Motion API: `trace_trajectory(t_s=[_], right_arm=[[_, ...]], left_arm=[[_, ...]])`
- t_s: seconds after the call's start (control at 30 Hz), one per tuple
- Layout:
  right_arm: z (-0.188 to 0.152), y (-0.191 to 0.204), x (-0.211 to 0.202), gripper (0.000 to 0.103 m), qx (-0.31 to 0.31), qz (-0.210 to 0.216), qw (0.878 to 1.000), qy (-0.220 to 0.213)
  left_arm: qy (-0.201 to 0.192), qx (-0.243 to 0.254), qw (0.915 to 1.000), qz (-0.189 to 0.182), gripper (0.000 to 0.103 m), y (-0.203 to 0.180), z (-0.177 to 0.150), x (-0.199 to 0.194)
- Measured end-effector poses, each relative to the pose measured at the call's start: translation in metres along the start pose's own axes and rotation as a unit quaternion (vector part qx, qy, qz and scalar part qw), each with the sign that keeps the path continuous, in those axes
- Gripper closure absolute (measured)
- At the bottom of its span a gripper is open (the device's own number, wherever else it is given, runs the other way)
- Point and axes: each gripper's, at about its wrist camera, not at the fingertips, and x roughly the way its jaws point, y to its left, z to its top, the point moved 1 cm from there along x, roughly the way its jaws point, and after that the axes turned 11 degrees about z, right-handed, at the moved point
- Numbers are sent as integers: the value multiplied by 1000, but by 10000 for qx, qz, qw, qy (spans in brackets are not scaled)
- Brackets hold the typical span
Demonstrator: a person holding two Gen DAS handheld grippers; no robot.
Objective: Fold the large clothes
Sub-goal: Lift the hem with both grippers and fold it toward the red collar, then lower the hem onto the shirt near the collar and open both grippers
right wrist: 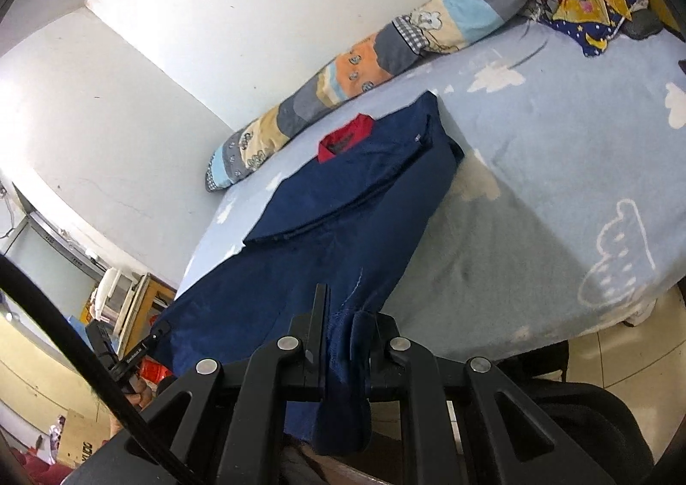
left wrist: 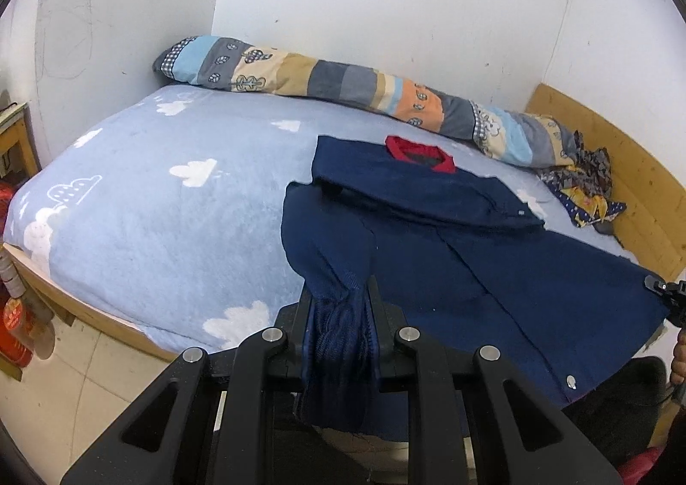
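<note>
A large navy blue garment [left wrist: 450,253] with a red collar [left wrist: 418,151] lies spread on the bed, its sleeves folded across the chest. My left gripper [left wrist: 338,296] is shut on the garment's bottom hem at its left corner, with cloth bunched between the fingers. My right gripper [right wrist: 347,313] is shut on the hem at the other bottom corner of the garment [right wrist: 343,210]. The right gripper also shows at the right edge of the left wrist view [left wrist: 669,296]. The left gripper shows at the lower left of the right wrist view [right wrist: 128,356]. The hem is lifted at the bed's near edge.
The bed has a light blue cloud-print sheet [left wrist: 171,202]. A long patchwork pillow [left wrist: 343,86] lies along the white wall. A crumpled patterned cloth [left wrist: 583,180] sits by the wooden headboard [left wrist: 621,167]. Tiled floor [left wrist: 64,390] lies below the bed edge.
</note>
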Motion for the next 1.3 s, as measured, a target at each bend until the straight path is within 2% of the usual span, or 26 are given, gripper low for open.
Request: trace_trajectory(t_s=[0.17, 0.3, 0.47, 0.7, 0.87, 1.07, 1.17, 1.2, 1.3], right_arm=[[11, 11, -6, 92, -30, 126, 9999, -69], [39, 23, -2, 91, -58, 271, 9994, -183], [90, 39, 13, 91, -287, 381, 9982, -363], [172, 37, 58, 91, -411, 438, 9970, -497], [232, 24, 102, 91, -507, 249, 9972, -498], [297, -27, 175, 91, -524, -284, 9977, -334], [323, -81, 223, 91, -180, -504, 9984, -152], [327, -98, 239, 91, -59, -558, 9984, -104], [336, -142, 285, 91, 243, -659, 9974, 165]], left_arm=[[-42, -168, 9998, -108, 84, 6, 17, -1], [-249, -269, 9992, -147, 84, 5, 49, 4], [-493, -274, 9983, -133, 84, -2, 96, 18], [-617, -190, 9979, -93, 84, -15, 174, 67], [-541, -87, 9985, 50, 83, -31, 226, 129], [-80, 71, 9995, 305, 83, -61, 273, 240], [363, 32, 9987, 368, 83, -73, 283, 312], [649, -16, 9972, 384, 83, -75, 285, 346], [1161, -222, 9920, 453, 82, -72, 280, 408]])
